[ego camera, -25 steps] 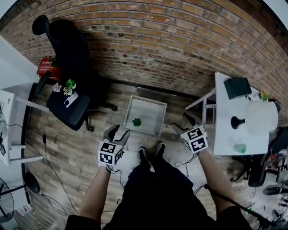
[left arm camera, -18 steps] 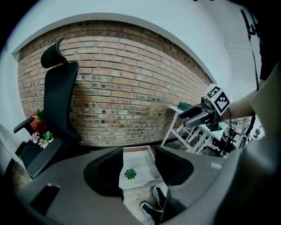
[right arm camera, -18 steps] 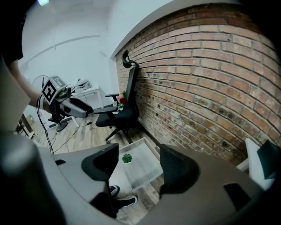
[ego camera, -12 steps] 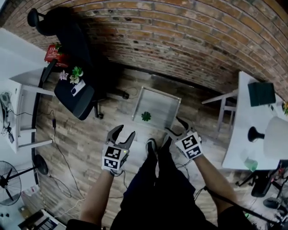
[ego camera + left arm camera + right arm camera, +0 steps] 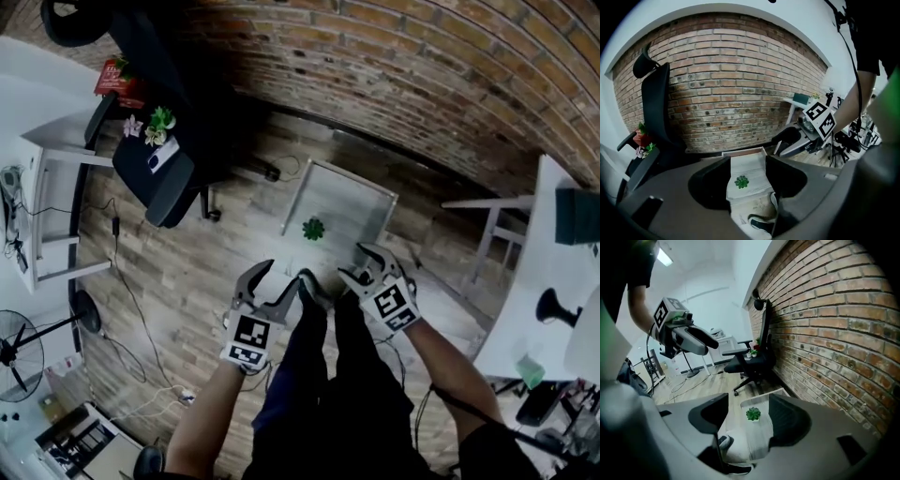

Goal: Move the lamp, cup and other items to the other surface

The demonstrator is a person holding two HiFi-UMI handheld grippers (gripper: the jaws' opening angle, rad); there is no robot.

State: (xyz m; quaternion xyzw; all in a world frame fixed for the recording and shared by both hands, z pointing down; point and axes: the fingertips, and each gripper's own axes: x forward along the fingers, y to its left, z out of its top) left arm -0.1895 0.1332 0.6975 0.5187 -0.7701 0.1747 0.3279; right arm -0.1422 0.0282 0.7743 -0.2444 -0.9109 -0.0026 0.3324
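Left gripper (image 5: 277, 276): you've got it wide open, nothing in it, aimed down at the low table (image 5: 352, 179).
Right gripper (image 5: 362, 264): loose and empty too, jaws just eased in a bit.
Small plant (image 5: 313, 228): upright, by the low table's left edge.
Lamp (image 5: 547, 306): upright on the white table (image 5: 520, 281), well off to your right.
Green cup (image 5: 530, 370): by that table's near edge.
Markings: square black-and-white markers on the gripper cubes.

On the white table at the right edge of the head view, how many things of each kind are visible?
lamp: 1
green cup: 1
dark green box: 1
Total: 3
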